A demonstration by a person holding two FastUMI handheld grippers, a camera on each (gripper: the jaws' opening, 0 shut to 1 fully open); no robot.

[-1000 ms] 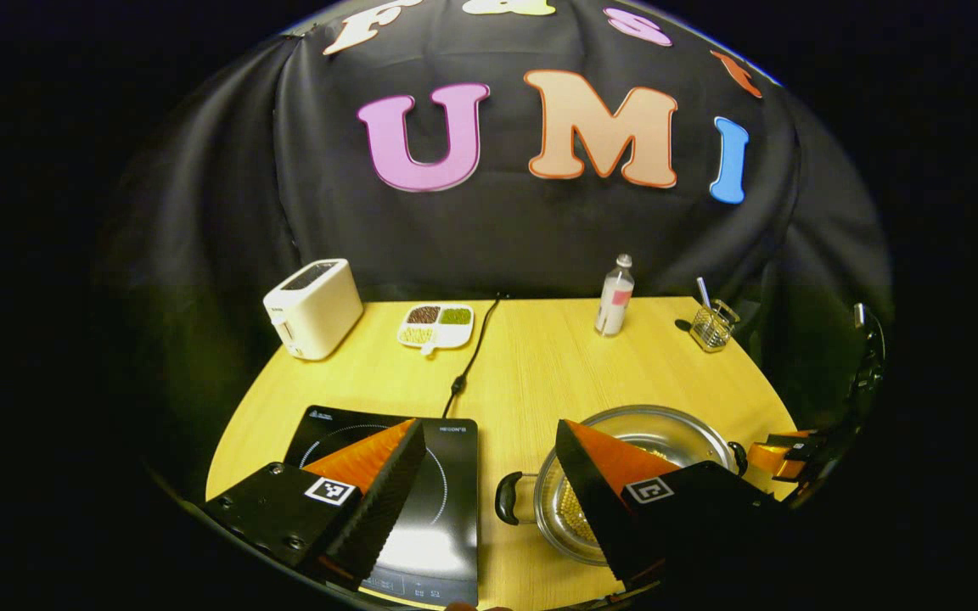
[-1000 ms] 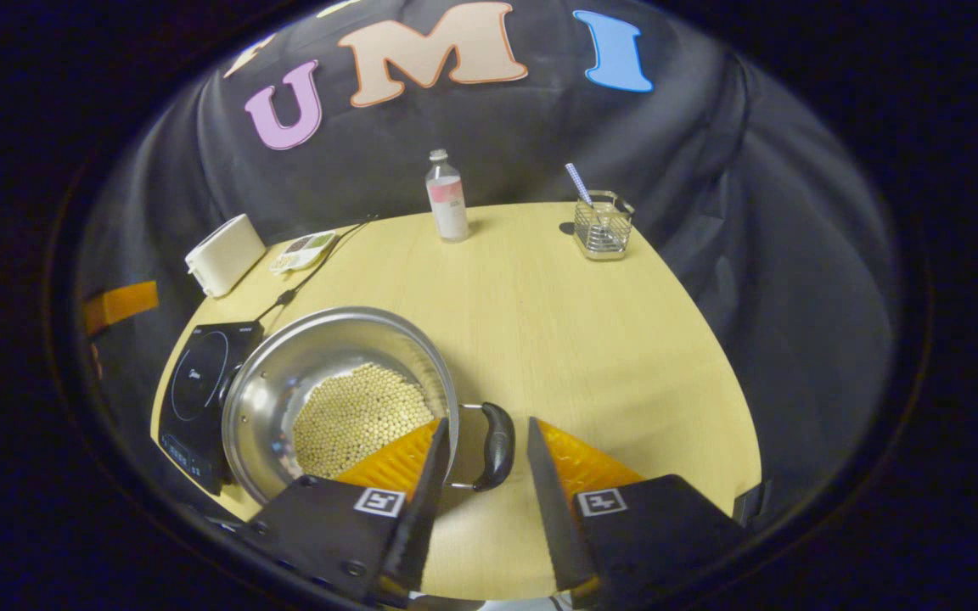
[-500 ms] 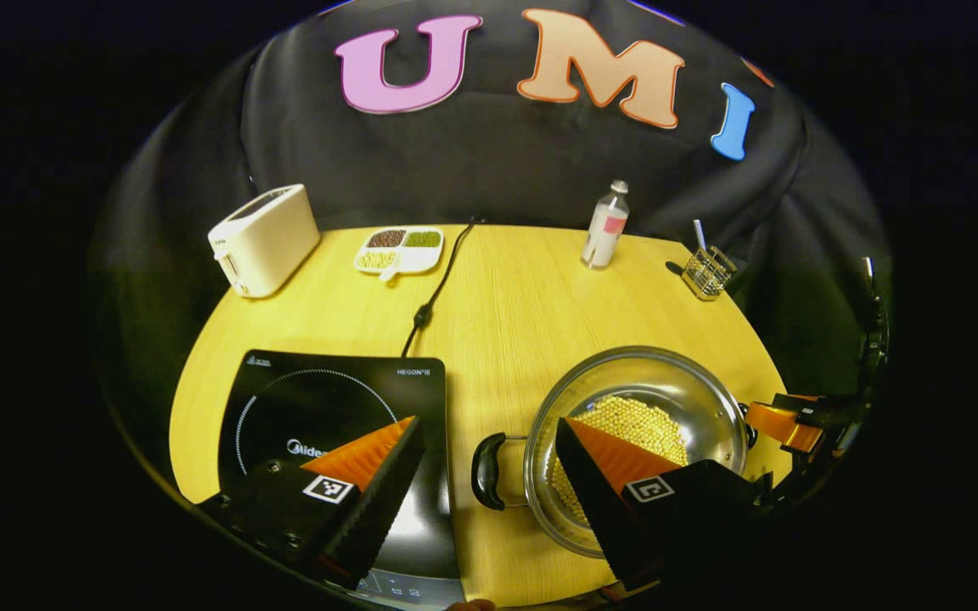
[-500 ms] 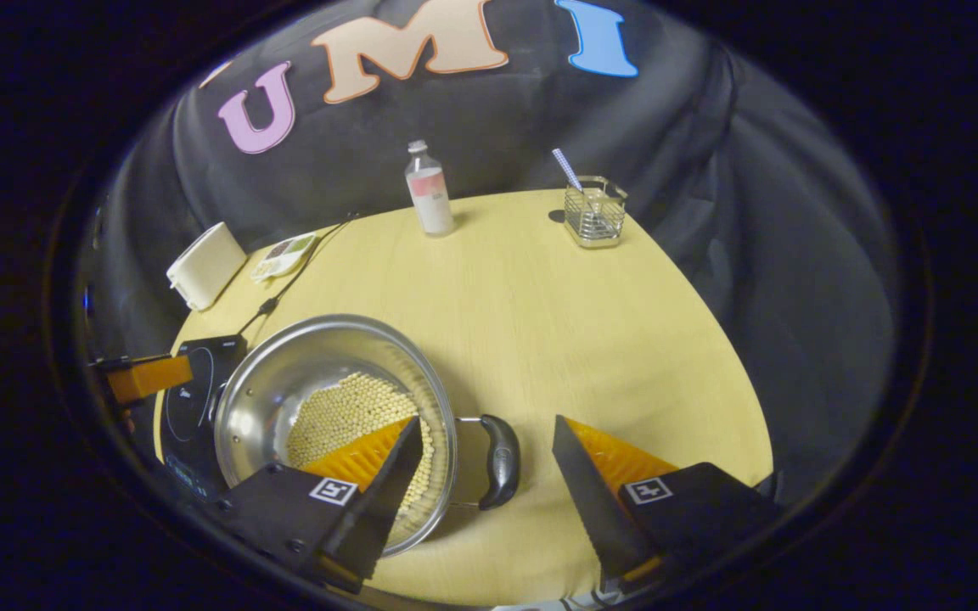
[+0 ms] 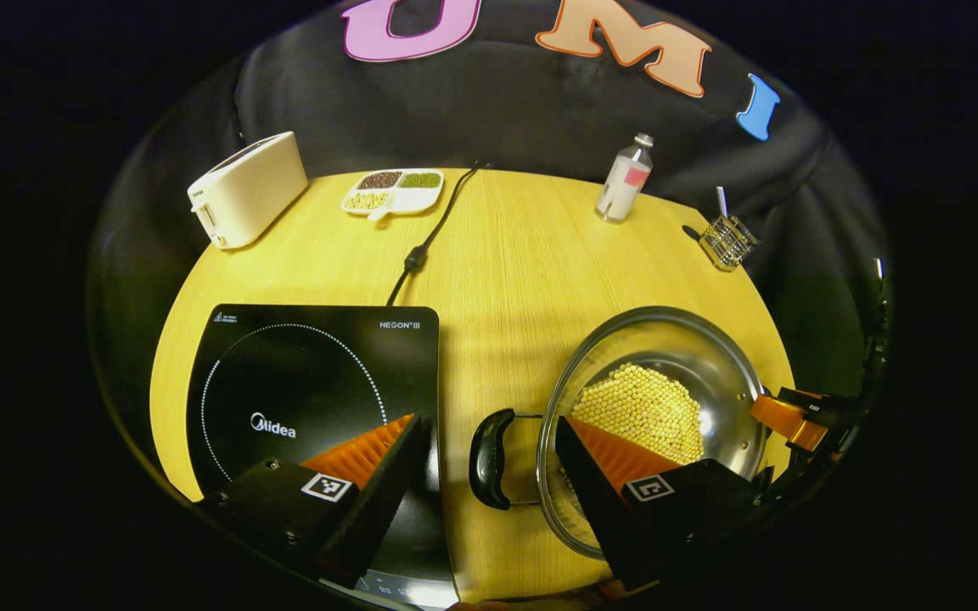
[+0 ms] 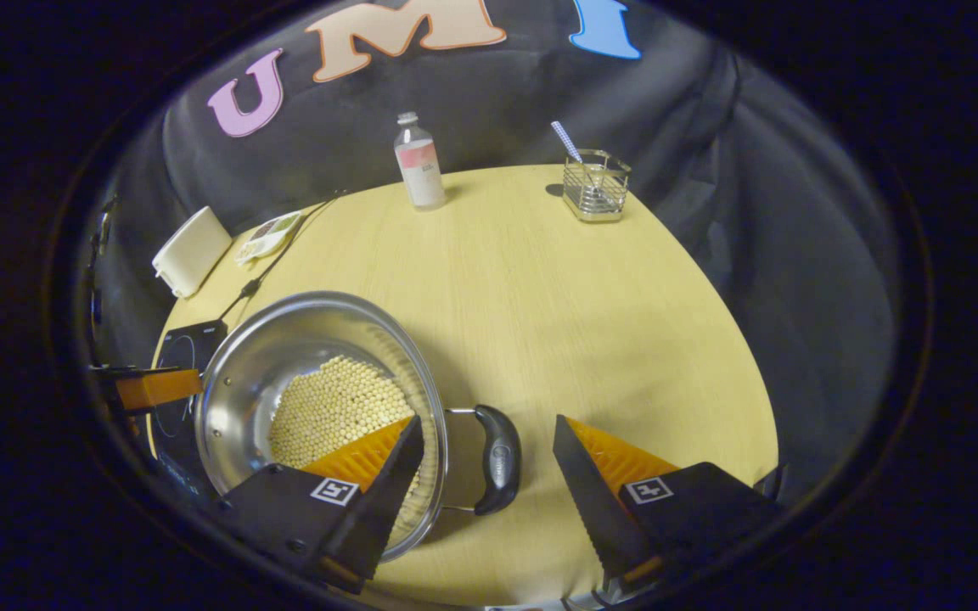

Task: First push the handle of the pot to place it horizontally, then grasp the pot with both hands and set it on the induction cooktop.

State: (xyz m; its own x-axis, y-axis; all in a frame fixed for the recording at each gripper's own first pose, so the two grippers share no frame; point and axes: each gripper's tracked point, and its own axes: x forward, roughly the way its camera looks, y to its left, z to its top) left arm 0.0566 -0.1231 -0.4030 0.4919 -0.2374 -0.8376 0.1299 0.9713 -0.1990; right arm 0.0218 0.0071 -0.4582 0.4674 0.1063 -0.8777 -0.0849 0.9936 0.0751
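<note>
Both views have risen above the pot [image 5: 650, 407]; each claw (left [image 5: 489, 458], right [image 6: 489, 462]) gapes wide, empty.

Cloth-walled booth, cooktop [image 5: 311, 382] table [image 5: 506, 255]

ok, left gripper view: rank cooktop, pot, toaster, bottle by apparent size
1. cooktop
2. pot, close to the cooktop in size
3. toaster
4. bottle
Toaster and bottle sit farther back, so they look smaller.
</note>
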